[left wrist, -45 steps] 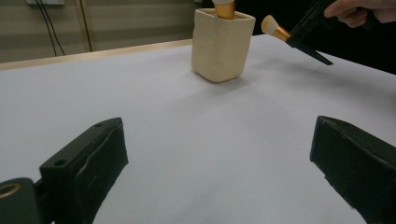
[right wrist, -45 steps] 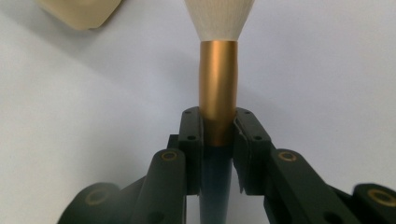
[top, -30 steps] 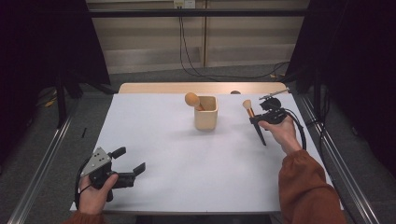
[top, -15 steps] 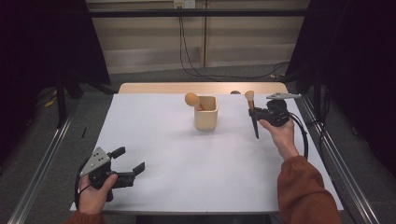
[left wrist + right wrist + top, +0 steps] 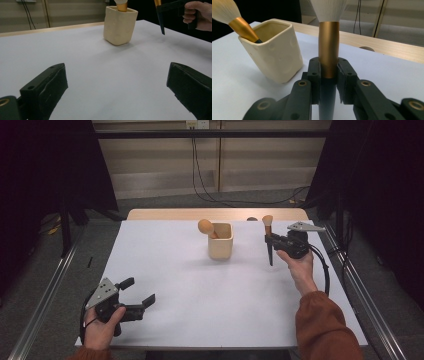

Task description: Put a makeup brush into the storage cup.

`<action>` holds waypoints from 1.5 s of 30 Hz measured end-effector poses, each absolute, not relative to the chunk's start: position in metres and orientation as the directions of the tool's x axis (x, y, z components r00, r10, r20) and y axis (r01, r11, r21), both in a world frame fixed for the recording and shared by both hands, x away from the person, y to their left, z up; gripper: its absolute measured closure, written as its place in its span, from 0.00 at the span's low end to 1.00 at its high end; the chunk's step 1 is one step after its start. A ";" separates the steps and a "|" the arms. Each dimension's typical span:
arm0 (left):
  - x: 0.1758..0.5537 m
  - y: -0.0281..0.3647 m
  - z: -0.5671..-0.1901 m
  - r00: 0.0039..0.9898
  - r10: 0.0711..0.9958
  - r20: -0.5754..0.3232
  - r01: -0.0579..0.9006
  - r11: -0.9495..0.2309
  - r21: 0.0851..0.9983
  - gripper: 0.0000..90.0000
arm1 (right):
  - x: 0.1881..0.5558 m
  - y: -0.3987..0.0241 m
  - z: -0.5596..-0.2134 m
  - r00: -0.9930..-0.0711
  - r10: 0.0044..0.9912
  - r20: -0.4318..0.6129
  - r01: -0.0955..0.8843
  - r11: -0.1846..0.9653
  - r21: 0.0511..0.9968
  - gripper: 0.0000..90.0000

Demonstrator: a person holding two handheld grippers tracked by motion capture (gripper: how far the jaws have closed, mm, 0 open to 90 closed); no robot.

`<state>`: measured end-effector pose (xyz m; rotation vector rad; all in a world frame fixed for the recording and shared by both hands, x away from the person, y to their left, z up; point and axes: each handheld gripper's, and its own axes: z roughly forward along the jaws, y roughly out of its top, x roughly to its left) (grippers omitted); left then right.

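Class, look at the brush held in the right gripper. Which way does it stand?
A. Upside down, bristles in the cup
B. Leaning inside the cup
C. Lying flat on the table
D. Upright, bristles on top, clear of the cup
D: the right gripper is shut on the brush, which stands upright with its bristles on top, to the right of the cup and apart from it.

Even overhead light, dark surroundings

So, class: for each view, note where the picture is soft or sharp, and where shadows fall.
High view: even light, faint shadow beside the cup. Left gripper view: near tongs slightly soft, cup sharp. Right gripper view: the held brush has blurred bristles at the top edge.
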<state>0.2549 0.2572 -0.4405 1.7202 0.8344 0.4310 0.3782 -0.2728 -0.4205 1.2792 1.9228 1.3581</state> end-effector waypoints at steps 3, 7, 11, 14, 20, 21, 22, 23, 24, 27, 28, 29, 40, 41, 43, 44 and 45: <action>0.255 0.257 -0.440 0.684 0.718 -0.127 0.311 -0.131 0.941 0.03 | 0.377 -0.274 -0.420 -0.463 0.875 0.144 0.408 0.066 0.911 0.84; 0.254 0.257 -0.439 0.686 0.716 -0.129 0.311 -0.129 0.942 0.03 | 0.376 -0.275 -0.422 -0.466 0.867 0.179 0.409 0.031 0.912 0.84; 0.254 0.257 -0.440 0.687 0.715 -0.131 0.313 -0.129 0.941 0.03 | 0.375 -0.272 -0.420 -0.481 0.860 0.173 0.392 0.034 0.919 0.84; 0.254 0.257 -0.440 0.683 0.718 -0.136 0.316 -0.123 0.941 0.03 | 0.374 -0.270 -0.416 -0.494 0.852 0.171 0.369 0.027 0.929 0.84; 0.254 0.257 -0.439 0.687 0.714 -0.135 0.317 -0.128 0.940 0.03 | 0.373 -0.265 -0.409 -0.515 0.837 0.185 0.343 0.004 0.939 0.84; 0.254 0.257 -0.439 0.685 0.716 -0.133 0.315 -0.126 0.941 0.03 | 0.373 -0.264 -0.408 -0.517 0.835 0.186 0.341 0.002 0.940 0.84; 0.254 0.257 -0.439 0.684 0.717 -0.135 0.313 -0.121 0.942 0.03 | 0.373 -0.263 -0.407 -0.520 0.833 0.187 0.338 0.000 0.941 0.84; 0.254 0.258 -0.439 0.682 0.719 -0.136 0.316 -0.121 0.941 0.03 | 0.374 -0.261 -0.405 -0.526 0.830 0.184 0.333 0.002 0.943 0.84; 0.254 0.258 -0.439 0.682 0.719 -0.135 0.316 -0.123 0.941 0.03 | 0.374 -0.260 -0.404 -0.532 0.827 0.181 0.329 0.005 0.944 0.84; 0.254 0.258 -0.439 0.683 0.719 -0.128 0.313 -0.130 0.941 0.03 | 0.375 -0.255 -0.401 -0.543 0.820 0.181 0.316 -0.001 0.949 0.84; 0.254 0.258 -0.439 0.684 0.718 -0.126 0.312 -0.132 0.941 0.03 | 0.376 -0.253 -0.399 -0.546 0.818 0.181 0.312 -0.002 0.950 0.84; 0.254 0.258 -0.439 0.686 0.716 -0.131 0.314 -0.129 0.941 0.03 | 0.376 -0.251 -0.398 -0.554 0.814 0.176 0.302 -0.001 0.953 0.84; 0.254 0.258 -0.439 0.690 0.712 -0.130 0.308 -0.125 0.943 0.03 | 0.382 -0.231 -0.376 -0.597 0.789 0.147 0.248 0.007 0.969 0.84; 0.254 0.258 -0.439 0.688 0.714 -0.132 0.309 -0.123 0.943 0.03 | 0.383 -0.230 -0.375 -0.596 0.790 0.145 0.242 0.004 0.970 0.84; 0.254 0.258 -0.439 0.687 0.715 -0.131 0.308 -0.123 0.943 0.03 | 0.385 -0.228 -0.372 -0.598 0.788 0.143 0.237 0.003 0.971 0.84; 0.254 0.258 -0.439 0.688 0.714 -0.130 0.309 -0.126 0.943 0.03 | 0.386 -0.227 -0.371 -0.601 0.786 0.144 0.237 0.003 0.972 0.84; 0.254 0.258 -0.439 0.689 0.714 -0.126 0.310 -0.132 0.942 0.03 | 0.386 -0.226 -0.370 -0.600 0.787 0.141 0.233 0.004 0.973 0.84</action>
